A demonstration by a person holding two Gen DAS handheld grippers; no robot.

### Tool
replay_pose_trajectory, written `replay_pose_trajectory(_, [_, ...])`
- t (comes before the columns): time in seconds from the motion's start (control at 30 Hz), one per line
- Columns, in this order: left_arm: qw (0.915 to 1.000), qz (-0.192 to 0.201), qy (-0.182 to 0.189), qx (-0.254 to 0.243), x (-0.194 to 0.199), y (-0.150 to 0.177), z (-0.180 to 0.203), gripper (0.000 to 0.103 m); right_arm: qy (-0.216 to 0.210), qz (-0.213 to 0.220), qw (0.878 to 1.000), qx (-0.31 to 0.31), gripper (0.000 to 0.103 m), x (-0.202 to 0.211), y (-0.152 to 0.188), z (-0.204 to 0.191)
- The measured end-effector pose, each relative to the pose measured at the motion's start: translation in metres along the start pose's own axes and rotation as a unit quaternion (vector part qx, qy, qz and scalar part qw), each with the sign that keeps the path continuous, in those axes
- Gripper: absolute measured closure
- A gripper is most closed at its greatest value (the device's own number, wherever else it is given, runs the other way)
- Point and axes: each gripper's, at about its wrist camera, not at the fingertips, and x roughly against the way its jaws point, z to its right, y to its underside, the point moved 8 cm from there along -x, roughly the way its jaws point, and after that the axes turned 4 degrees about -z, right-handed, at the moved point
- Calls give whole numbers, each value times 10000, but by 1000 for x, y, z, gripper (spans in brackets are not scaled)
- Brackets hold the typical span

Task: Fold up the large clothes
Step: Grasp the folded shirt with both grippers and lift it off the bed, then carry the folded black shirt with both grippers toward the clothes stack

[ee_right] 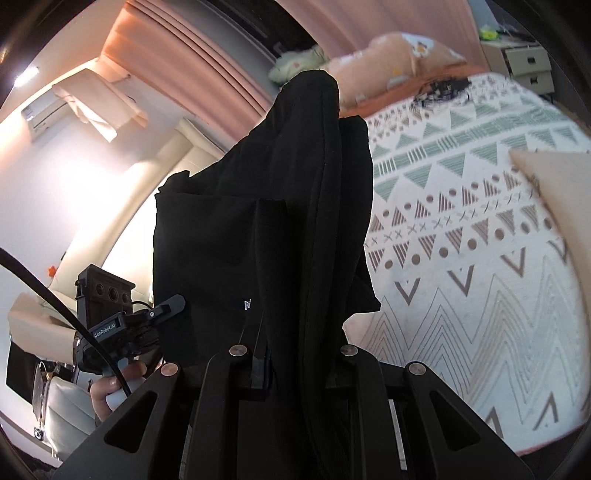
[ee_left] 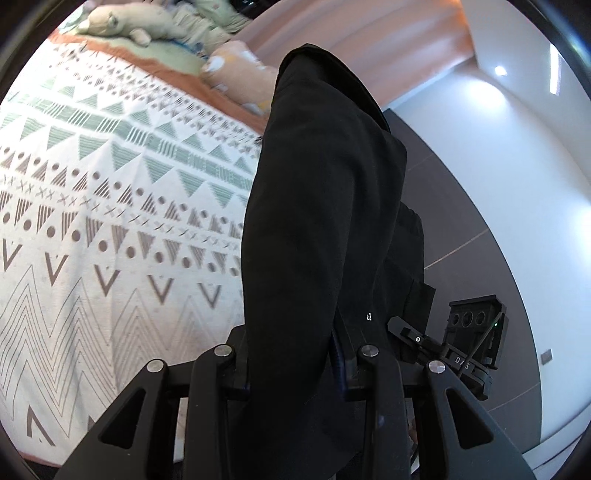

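Note:
A large black garment (ee_left: 325, 206) hangs in the air beside the bed, stretched lengthwise away from both cameras. My left gripper (ee_left: 295, 373) is shut on one end of it; cloth covers the fingertips. My right gripper (ee_right: 295, 369) is shut on the same garment (ee_right: 280, 206) close beside. The right gripper also shows in the left wrist view (ee_left: 469, 343), just right of the cloth. The left gripper shows in the right wrist view (ee_right: 122, 321), held by a hand, just left of the cloth.
A bed with a white patterned blanket (ee_left: 110, 206) lies under and beside the garment. Plush toys (ee_left: 125, 22) and pillows (ee_right: 399, 55) lie at its head. A tan pillow (ee_right: 554, 184) lies on the bed's right. Dark tiled floor (ee_left: 461, 206), pink curtains (ee_right: 192, 55), a small drawer unit (ee_right: 524, 62).

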Motion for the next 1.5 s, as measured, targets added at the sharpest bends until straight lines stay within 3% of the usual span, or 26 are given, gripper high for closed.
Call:
replay_pose_trajectory(0.23, [9995,97,82,-303,8,4,53,71,-61,321,9990,299,90,59,3,-15])
replay_pose_trajectory(0.47, [9982,35,204,-556,-12,13,103,71,50,565,9971,497,90,116,6,-5])
replay_pose_trajectory(0.63, [9961,-68,223,-852,-46,17,136,71,196,746,9957,519,90,156,10,12])
replay_pose_trajectory(1.07, [9828,-721,772,-1517,-161,28,240,71,806,1351,9869,346,90,262,6,79])
replay_pose_trajectory(1.33, [9719,-1207,1241,-1595,-236,33,280,71,1346,1477,9795,239,90,317,6,108])
replay_pose_trajectory(1.5, [9667,-1519,1408,-1501,-280,41,287,71,1640,1402,9763,151,90,330,12,109])
